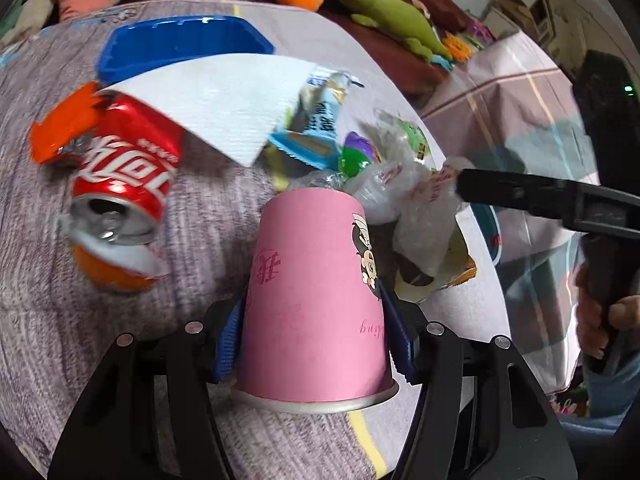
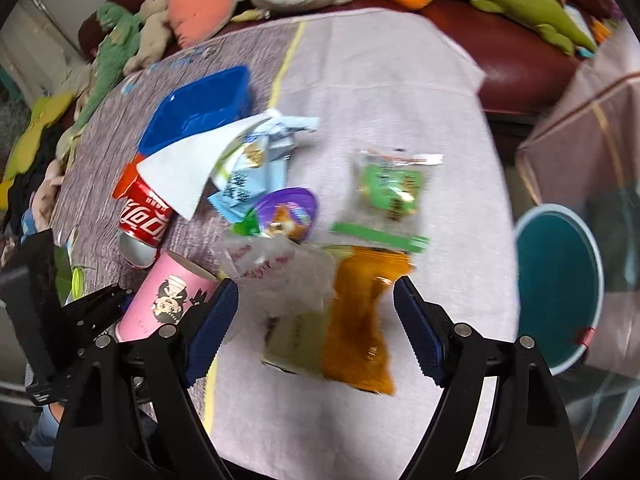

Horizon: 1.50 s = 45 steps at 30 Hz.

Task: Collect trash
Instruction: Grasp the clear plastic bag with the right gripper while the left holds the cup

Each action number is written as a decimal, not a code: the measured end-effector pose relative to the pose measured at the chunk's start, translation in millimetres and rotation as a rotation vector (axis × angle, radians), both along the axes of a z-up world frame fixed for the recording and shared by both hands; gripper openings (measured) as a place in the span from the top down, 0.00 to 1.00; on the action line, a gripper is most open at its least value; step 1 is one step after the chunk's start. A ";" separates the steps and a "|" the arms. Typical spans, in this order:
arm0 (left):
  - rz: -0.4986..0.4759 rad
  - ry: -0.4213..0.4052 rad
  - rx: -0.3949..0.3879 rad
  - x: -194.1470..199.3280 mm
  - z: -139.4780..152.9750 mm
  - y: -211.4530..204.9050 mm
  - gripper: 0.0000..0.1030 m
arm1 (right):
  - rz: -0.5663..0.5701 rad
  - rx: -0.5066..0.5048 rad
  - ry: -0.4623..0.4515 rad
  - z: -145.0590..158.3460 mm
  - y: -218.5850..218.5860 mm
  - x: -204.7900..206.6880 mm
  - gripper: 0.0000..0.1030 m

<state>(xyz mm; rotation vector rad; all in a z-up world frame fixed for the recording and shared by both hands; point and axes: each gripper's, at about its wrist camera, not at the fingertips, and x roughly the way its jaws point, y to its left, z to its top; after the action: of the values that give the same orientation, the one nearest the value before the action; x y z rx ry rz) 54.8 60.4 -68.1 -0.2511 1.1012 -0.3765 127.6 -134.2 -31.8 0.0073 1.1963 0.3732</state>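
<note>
My left gripper (image 1: 316,344) squeezes a pink paper cup (image 1: 316,300) between its two blue pads. The cup sits low in the middle of the left view, lying along my fingers with its rim toward the camera. It has a little cartoon face on its side.

At the left of that view I see one red soda can (image 1: 124,176) lying on its side, opened at the top. One orange wrapper (image 1: 60,124) sticks out behind it. One white paper napkin (image 1: 224,100) lies over the can's far end. Above it, in the upper left, is one blue plastic tray (image 1: 180,46); I cannot tell what is inside it.

In the middle are light blue wrappers (image 1: 320,108), a purple and green one (image 1: 358,152) and a clear crinkly bag (image 1: 400,200), all piled close together on the grey cloth (image 1: 60,320).

In the right view, my right gripper (image 2: 316,320) is spread wide and holds nothing. It hovers over one orange-brown packet (image 2: 360,320) low in the middle, next to a pale yellow one (image 2: 296,340). One clear packet with green print (image 2: 392,192) lies above them. At the right edge stands one round teal bin (image 2: 560,280); it looks dark inside, and I cannot tell what is in it.

Soft toys (image 2: 200,0) line the top of both views.
</note>
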 end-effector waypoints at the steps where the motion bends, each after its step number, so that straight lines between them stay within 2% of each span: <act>1: 0.011 0.002 -0.008 -3.0 0.4 6.0 0.40 | 0.010 0.003 0.002 -2.4 5.4 2.3 0.26; 7: 0.058 0.007 -0.032 -5.0 1.2 18.9 0.40 | 0.050 0.013 0.003 -7.5 25.5 7.3 0.26; 15: 0.109 -0.016 -0.061 -11.9 11.2 44.6 0.40 | 0.094 0.028 -0.012 2.4 41.0 5.7 0.26; 19: 0.126 -0.017 -0.067 -18.7 11.4 57.8 0.40 | 0.128 0.063 0.045 -9.6 58.7 2.9 0.26; 29: 0.181 0.025 -0.074 -28.8 -5.2 79.5 0.40 | 0.191 0.029 0.106 -46.7 99.3 6.5 0.28; 32: 0.184 0.033 -0.078 -29.1 -8.7 81.6 0.40 | 0.200 0.028 0.138 -59.9 103.9 5.8 0.37; 34: 0.189 0.036 -0.079 -29.6 -9.4 81.8 0.40 | 0.221 0.035 0.140 -64.3 107.5 2.2 0.68; 37: 0.188 0.026 -0.072 -31.8 -4.4 80.7 0.40 | 0.223 0.050 0.121 -57.3 104.7 -0.7 0.73; 45: 0.142 -0.019 -0.070 -32.6 25.2 52.5 0.40 | 0.192 0.118 0.054 -17.4 67.0 -13.4 0.74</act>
<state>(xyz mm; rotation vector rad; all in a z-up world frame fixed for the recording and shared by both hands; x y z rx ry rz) 22.2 112.8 -42.9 -0.3846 1.0458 -0.2905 114.2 -67.2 -49.2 0.0045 1.2309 0.6156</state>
